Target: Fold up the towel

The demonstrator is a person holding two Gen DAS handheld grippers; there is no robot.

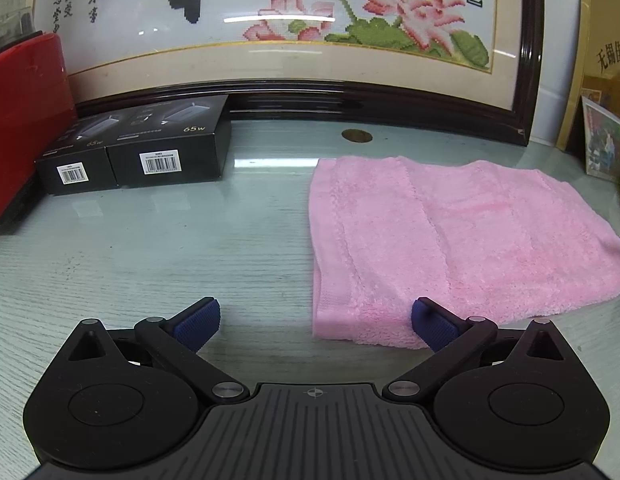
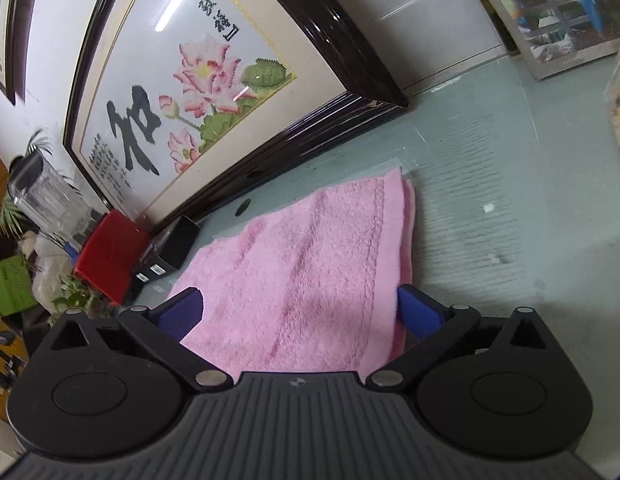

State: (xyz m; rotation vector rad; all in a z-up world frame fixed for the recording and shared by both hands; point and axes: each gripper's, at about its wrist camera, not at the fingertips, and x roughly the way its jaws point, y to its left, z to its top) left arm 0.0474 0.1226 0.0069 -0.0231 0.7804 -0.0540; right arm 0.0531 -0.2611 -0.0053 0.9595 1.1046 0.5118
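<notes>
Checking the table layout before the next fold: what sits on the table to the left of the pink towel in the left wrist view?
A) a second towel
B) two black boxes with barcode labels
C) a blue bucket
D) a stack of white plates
B: two black boxes with white barcode labels stand left of the pink towel, beside a red box.

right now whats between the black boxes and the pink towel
Nothing: in the left wrist view the stretch of table between the black boxes and the pink towel is bare glossy surface.
</notes>
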